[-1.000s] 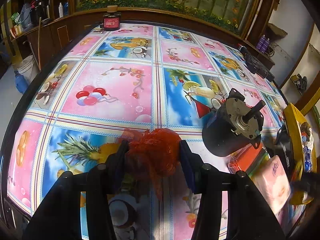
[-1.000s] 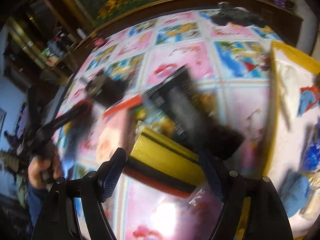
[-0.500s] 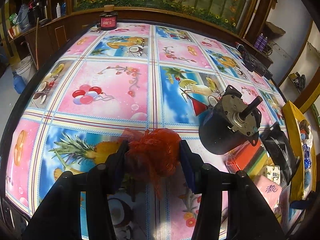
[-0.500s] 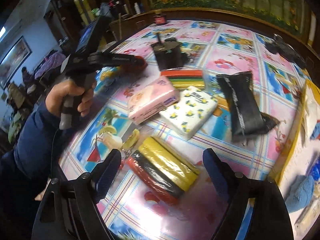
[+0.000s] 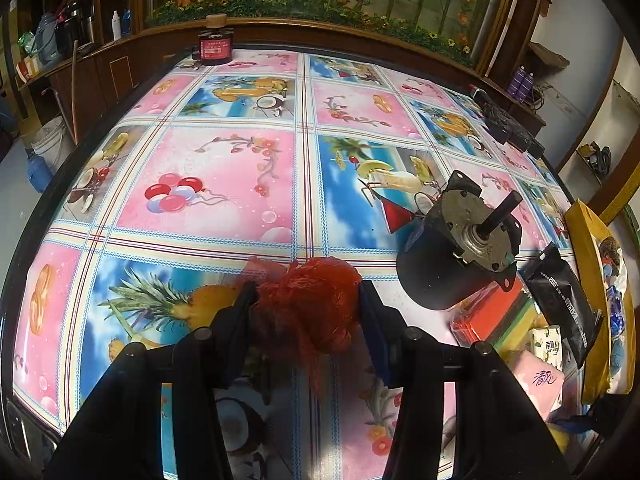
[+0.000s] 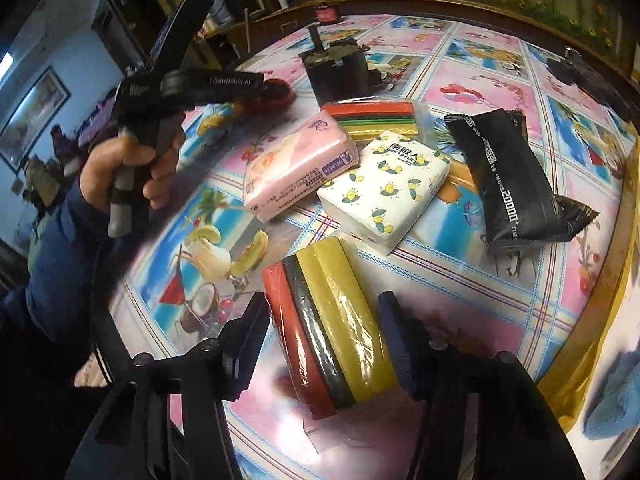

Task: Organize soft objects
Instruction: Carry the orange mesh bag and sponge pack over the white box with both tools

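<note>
My left gripper (image 5: 306,304) is shut on a red mesh ball (image 5: 316,308), held just above the fruit-print tablecloth (image 5: 208,184). In the right wrist view that same gripper (image 6: 276,90) shows at the upper left, held by a person's hand (image 6: 120,176). My right gripper (image 6: 322,320) points down at a plastic-wrapped sponge pack (image 6: 332,328) striped red, black and yellow. Its jaws are closing with the pack between them, and both pads touch its sides.
Beyond the sponge pack lie a pink tissue pack (image 6: 296,164), a white lemon-print tissue pack (image 6: 384,188), a black packet (image 6: 508,176) and another coloured sponge pack (image 6: 376,116). A dark motor (image 5: 456,248) stands nearby. A yellow box (image 6: 600,320) lines the right edge.
My right gripper came down over the sponge pack and its jaws narrowed from wide onto its sides. The left gripper and its mesh ball stayed put.
</note>
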{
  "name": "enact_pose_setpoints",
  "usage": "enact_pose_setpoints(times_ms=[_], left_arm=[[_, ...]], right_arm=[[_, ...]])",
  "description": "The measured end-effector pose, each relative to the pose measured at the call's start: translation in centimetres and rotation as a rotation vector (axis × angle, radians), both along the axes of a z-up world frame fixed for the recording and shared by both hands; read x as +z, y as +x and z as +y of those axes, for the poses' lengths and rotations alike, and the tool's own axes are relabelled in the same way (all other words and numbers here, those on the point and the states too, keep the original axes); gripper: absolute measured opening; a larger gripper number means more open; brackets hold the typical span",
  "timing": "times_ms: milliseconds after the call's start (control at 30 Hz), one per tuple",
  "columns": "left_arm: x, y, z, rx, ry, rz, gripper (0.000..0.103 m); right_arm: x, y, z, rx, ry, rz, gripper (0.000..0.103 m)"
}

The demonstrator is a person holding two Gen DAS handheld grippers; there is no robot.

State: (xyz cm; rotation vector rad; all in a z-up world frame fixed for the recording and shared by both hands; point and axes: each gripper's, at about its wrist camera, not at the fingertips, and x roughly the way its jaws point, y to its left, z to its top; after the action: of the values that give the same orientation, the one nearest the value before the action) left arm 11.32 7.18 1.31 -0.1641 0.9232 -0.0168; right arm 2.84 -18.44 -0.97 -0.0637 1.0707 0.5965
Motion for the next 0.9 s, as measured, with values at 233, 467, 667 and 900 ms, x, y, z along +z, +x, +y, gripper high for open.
enact_pose_setpoints(times_ms=[233, 467, 667, 900], left_arm=[[0.4, -0.2, 0.3, 0.008, -0.008, -0.019, 0.046], [1.6, -0.7, 0.3, 0.013, -0.042, -0.072, 0.046], [2.3, -0.8, -0.4, 0.008, -0.04, -0.097, 0.046], [3.9, -1.4, -0.6, 0.039, -0.017, -0.177, 0.046]], right_arm=[[2.8, -1.9, -0.2, -0.08, 0.156, -0.107, 0.052], [3.8, 1.1, -2.8, -0.316, 0.243, -0.163, 0.052], [4.6, 5.9, 0.6, -0.416, 0.119, -0.279, 0.051], [0.5, 5.9, 3.4, -0.327, 0.098, -0.3, 0.051]])
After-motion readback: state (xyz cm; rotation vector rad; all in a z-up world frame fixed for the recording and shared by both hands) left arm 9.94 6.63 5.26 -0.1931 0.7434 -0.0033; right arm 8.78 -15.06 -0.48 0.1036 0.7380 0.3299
